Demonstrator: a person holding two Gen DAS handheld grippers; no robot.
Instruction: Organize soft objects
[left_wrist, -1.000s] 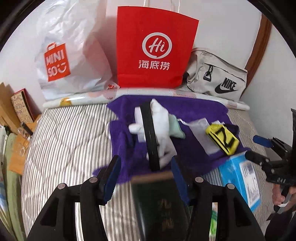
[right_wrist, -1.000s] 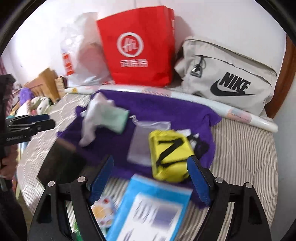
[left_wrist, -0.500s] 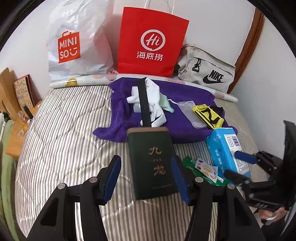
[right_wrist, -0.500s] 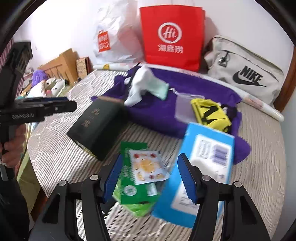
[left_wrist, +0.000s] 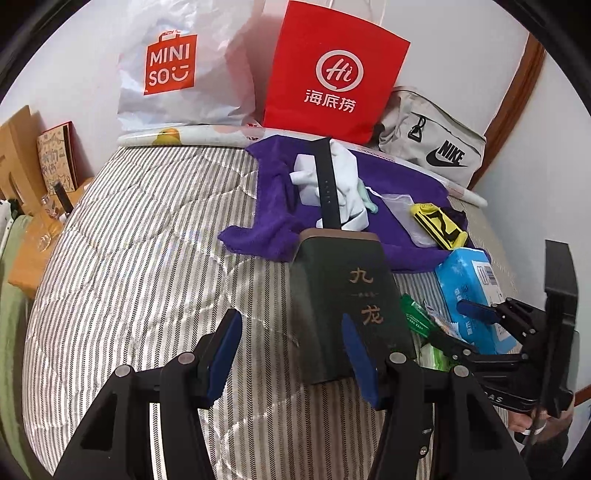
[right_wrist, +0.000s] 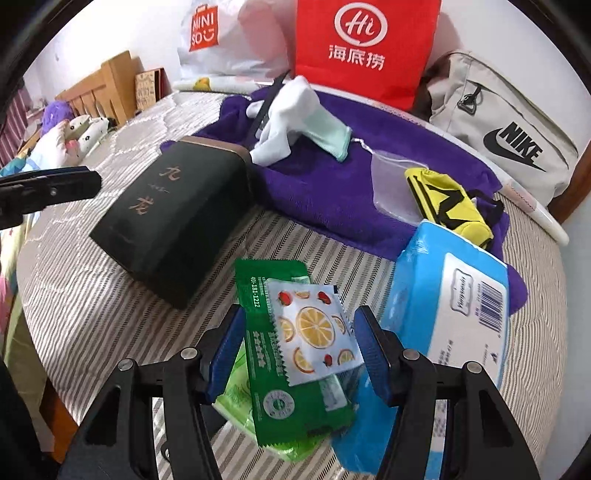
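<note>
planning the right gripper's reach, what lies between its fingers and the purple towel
In the right wrist view, the right gripper sits over the snack packets; beyond them only bare striped mattress reaches the purple towel.

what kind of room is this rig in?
Most likely a bedroom at home. The work surface is a striped quilted mattress against a wall, with plush toys beside it and shopping bags like the red Hi bag and a Nike pouch lined up along the wall.
</note>
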